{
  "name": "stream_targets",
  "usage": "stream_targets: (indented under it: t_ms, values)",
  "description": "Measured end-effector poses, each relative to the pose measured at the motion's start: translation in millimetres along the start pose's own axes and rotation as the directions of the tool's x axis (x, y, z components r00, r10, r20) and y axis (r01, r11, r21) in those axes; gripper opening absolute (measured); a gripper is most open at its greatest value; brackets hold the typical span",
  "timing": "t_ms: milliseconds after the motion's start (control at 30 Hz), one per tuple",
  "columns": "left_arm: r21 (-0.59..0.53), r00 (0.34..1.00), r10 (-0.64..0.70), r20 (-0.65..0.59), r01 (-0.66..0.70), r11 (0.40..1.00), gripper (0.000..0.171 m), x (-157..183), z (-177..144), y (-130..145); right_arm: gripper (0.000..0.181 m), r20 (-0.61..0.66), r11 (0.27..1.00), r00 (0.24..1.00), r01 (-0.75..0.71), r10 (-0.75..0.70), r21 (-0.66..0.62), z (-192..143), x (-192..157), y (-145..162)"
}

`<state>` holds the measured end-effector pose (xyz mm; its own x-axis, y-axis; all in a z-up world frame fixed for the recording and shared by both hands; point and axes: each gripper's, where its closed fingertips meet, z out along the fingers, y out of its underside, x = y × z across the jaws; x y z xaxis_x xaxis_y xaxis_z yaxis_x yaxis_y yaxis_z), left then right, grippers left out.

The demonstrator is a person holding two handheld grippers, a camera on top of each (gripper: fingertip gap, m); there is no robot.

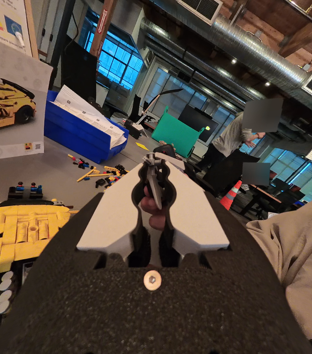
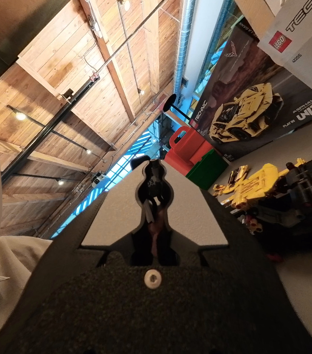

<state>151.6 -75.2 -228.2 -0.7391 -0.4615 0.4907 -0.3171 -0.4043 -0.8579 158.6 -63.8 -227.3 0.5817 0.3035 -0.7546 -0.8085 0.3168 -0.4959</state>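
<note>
Pinching a small grey plastic toy-brick axle connector point(image 1: 153, 173) at frame centre, left gripper point(image 1: 152, 162) pressed together on it; light, stiff, slippery, best held mid-shaft. Right gripper point(image 2: 154, 162) clamped on a small black cylindrical piece point(image 2: 154, 179), above the grey worktop point(image 2: 295, 141).

On the desk point(image 1: 59, 172), the part-built model car point(image 1: 22, 226) lies at the left, loose pieces point(image 1: 101, 174) scattered behind it, the paper-filled bin point(image 1: 82, 132) farther back, beside a propped booklet point(image 1: 9, 107).
</note>
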Motion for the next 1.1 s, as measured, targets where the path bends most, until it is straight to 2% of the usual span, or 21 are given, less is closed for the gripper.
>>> stream_targets:
  t_ms: [33, 67, 100, 133, 167, 200, 267, 333, 467, 500, 567, 667, 800, 900, 1100]
  values:
    - [-0.017, 1.0, -0.002, -0.002, 0.002, 1.0, 0.013, 0.7, 1.2, 2.9, 0.004, 0.016, 1.0, 1.0, -0.014, 0.013, 0.026, -0.9, -0.8, -3.1]
    - [-0.078, 1.0, 0.002, -0.015, -0.004, 0.997, 0.0, 2.6, 1.8, 13.3, 0.003, 0.075, 0.988, 0.997, -0.029, 0.018, 0.152, -8.1, -8.1, -24.6]
    - [-0.15, 1.0, -0.003, -0.001, 0.003, 0.989, 0.0, -0.8, 2.6, 29.1, 0.003, 0.125, 0.967, 0.991, -0.073, 0.043, 0.246, -22.7, -11.8, -50.3]
    - [-0.153, 0.999, -0.038, -0.013, 0.036, 0.988, 0.0, -0.5, 4.1, 35.4, 0.003, 0.089, 0.97, 0.996, -0.05, 0.03, 0.237, -34.0, -5.3, -63.3]
    - [-0.108, 0.994, -0.078, -0.075, 0.069, 0.992, 0.0, 8.4, 6.1, 31.4, 0.004, 0.017, 0.98, 1.0, 0.013, -0.017, 0.198, -42.0, 1.0, -69.9]
    - [-0.109, 0.991, -0.072, -0.112, 0.06, 0.992, 0.0, 16.2, 8.8, 31.5, 0.004, -0.002, 0.987, 0.998, 0.059, -0.059, 0.149, -46.2, -1.8, -72.8]
    - [-0.139, 0.996, 0.008, -0.091, -0.021, 0.99, 0.0, 18.8, 13.4, 36.9, 0.004, -0.015, 0.984, 0.994, 0.113, -0.112, 0.136, -49.1, -7.7, -77.4]
    - [-0.14, 0.997, 0.023, -0.073, -0.033, 0.99, 0.0, 16.9, 14.4, 37.7, 0.004, -0.016, 0.988, 0.992, 0.124, -0.123, 0.09, -40.5, -6.6, -66.2]
    - [-0.054, 0.989, 0.144, 0.041, -0.142, 0.988, 0.002, 1.2, 6.6, 16.8, 0.004, 0.055, 1.0, 0.998, 0.011, -0.011, 0.014, -24.1, -9.1, -42.5]
    - [-0.054, 0.976, 0.202, 0.085, -0.198, 0.979, 0.01, -3.7, 3.8, 12.0, 0.004, 0.066, 1.0, 0.998, -0.005, 0.006, -0.013, -22.0, -10.7, -37.9]
    - [-0.078, 0.957, 0.271, 0.101, -0.264, 0.961, 0.02, -4.5, 0.8, 8.6, 0.004, 0.055, 0.998, 0.997, 0.052, -0.049, -0.048, -19.5, -13.4, -32.7]
    - [-0.004, 0.996, 0.086, -0.018, -0.086, 0.996, 0.025, 8.0, -2.0, -1.9, 0.005, 0.071, 0.96, 0.968, 0.248, -0.241, -0.13, -13.8, -29.0, -20.9]
    - [0.083, 0.975, -0.065, -0.21, 0.084, 0.993, 0.025, 29.8, -10.1, -18.8, 0.005, 0.083, 0.872, 0.9, 0.434, -0.427, -0.224, -5.6, -36.7, -0.2]
    - [0.077, 0.974, -0.036, -0.226, 0.055, 0.996, 0.016, 36.1, -11.1, -18.6, 0.004, 0.133, 0.878, 0.903, 0.428, -0.408, -0.215, -3.1, -45.7, 3.8]
    - [0.061, 0.982, 0.021, -0.187, -0.01, 0.998, 0.02, 35.7, -9.5, -15.5, 0.005, 0.103, 0.852, 0.882, 0.471, -0.46, -0.228, -3.6, -42.6, 3.3]
